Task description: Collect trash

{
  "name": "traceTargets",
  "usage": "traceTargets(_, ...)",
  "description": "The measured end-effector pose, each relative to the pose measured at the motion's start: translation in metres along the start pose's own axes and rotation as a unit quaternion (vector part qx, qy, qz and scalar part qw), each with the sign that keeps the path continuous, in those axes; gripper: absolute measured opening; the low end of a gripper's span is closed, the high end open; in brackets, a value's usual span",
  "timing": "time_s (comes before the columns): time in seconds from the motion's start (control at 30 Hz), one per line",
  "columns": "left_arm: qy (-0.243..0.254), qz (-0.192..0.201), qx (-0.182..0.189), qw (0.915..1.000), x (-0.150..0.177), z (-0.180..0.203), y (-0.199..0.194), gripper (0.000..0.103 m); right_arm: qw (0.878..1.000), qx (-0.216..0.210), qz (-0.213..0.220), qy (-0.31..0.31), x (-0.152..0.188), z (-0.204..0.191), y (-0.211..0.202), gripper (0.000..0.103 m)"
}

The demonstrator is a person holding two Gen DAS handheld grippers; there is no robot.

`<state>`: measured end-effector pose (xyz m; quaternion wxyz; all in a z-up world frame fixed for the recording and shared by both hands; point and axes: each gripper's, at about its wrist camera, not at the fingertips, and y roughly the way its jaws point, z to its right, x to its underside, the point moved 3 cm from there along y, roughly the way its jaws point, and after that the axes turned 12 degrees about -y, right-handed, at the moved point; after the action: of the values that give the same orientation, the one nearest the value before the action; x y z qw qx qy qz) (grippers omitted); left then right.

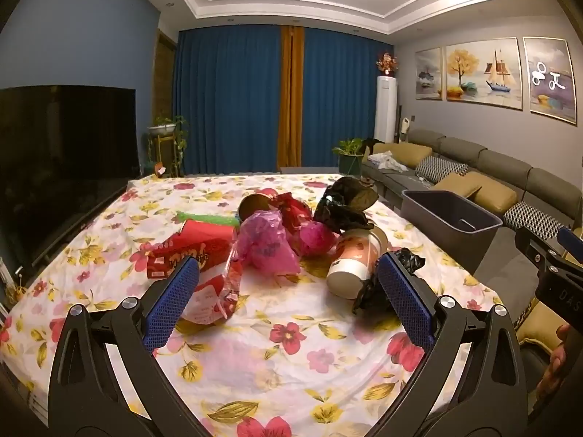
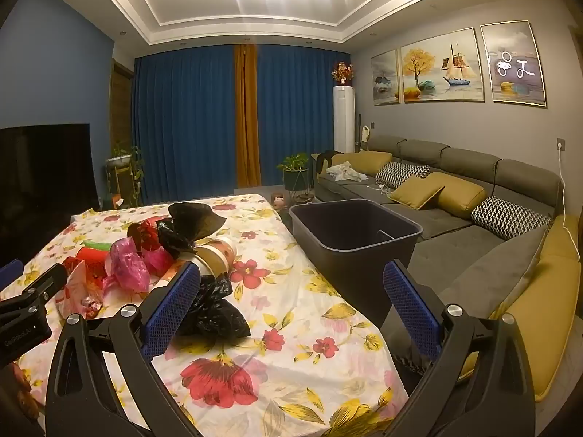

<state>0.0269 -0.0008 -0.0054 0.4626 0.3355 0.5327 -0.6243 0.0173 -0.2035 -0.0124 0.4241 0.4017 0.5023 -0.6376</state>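
Both the left gripper (image 1: 288, 291) and the right gripper (image 2: 291, 309) are hanging released, grasping nothing. Two black bags (image 1: 386, 284) and one paper cup (image 1: 351, 262) are lying on the bench (image 1: 284, 357). One gray bin (image 2: 355, 235) is standing at 2 o'clock.

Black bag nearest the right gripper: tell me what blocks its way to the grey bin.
Nothing visible does. The black bag lies on the floral tablecloth, and the open grey bin stands just past the table's right edge.

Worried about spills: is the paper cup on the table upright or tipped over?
Tipped over. The paper cup lies on its side on the floral tablecloth, one round end facing the left wrist camera. Its contents cannot be told.
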Motion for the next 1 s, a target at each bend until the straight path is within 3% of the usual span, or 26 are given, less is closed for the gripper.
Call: traceTargets(1.0, -0.007, -0.002, 0.002, 1.0000, 0.0047, -0.0040, 0.0006, 0.097, 1.000, 0.000, 0.002, 0.001, -0.0002, -0.0010, -0.0009, 0.098)
